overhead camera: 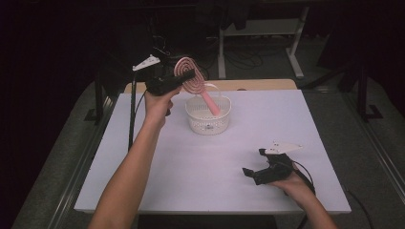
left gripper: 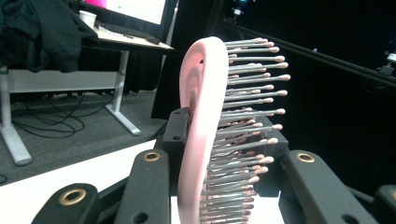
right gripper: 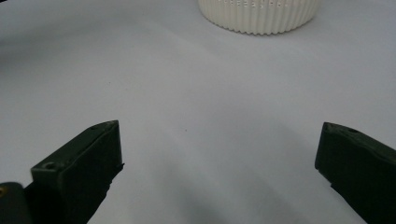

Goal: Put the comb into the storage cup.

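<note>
Pink plastic hairbrush (overhead camera: 191,78), oval head with ball-tipped metal pins, sits clamped in your left gripper (overhead camera: 173,81), handle slanting down into the ribbed white basket (overhead camera: 208,121). Your right gripper (overhead camera: 260,167) rests released on the smooth white surface (overhead camera: 200,167), well apart.

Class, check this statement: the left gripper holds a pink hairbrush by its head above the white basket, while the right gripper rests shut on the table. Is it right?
Not quite: the right gripper is open, its jaws spread wide with nothing between them, as the right gripper view shows. The rest stands: the left gripper holds the pink hairbrush by its head above the white basket.

Bare forearms; each black gripper (overhead camera: 179,78) carries a grey three-cornered plate and cable.
</note>
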### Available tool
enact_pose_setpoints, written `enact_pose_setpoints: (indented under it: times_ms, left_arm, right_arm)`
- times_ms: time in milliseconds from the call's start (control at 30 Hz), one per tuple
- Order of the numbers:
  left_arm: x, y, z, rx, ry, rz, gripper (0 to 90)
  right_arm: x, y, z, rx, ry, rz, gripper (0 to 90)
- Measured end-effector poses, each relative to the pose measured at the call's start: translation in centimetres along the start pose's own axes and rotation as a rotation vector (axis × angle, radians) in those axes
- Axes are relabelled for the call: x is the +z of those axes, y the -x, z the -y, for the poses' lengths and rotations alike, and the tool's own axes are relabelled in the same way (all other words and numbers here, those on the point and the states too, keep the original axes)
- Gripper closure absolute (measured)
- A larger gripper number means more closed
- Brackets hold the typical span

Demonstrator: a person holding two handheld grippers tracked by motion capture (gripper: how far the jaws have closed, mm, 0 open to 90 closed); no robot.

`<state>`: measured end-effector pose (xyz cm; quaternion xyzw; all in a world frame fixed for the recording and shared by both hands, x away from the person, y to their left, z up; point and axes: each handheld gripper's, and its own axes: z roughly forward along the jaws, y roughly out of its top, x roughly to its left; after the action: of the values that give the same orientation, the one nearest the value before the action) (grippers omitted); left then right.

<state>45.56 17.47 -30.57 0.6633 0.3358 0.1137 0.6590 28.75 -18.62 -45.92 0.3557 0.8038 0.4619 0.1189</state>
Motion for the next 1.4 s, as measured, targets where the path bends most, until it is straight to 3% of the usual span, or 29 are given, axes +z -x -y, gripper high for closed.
enact_pose_setpoints:
  times_ms: [267, 767, 1400]
  left_arm:
    - [1.3, -0.3, 1.5, -0.011, -0.011, -0.042, 65.2]
    - [3.3, 0.1, 4.2, -0.025, -0.034, -0.073, 65.2]
    - [3.3, -0.3, 6.4, -0.046, -0.047, -0.087, 65.1]
  right_arm:
    - [0.0, 0.0, 0.0, -0.002, 0.003, -0.001, 0.2]
    - [-0.1, -0.1, -0.1, -0.008, 0.006, -0.002, 0.3]
    - [-0.1, -0.2, -0.1, -0.019, -0.003, 0.004, 0.3]
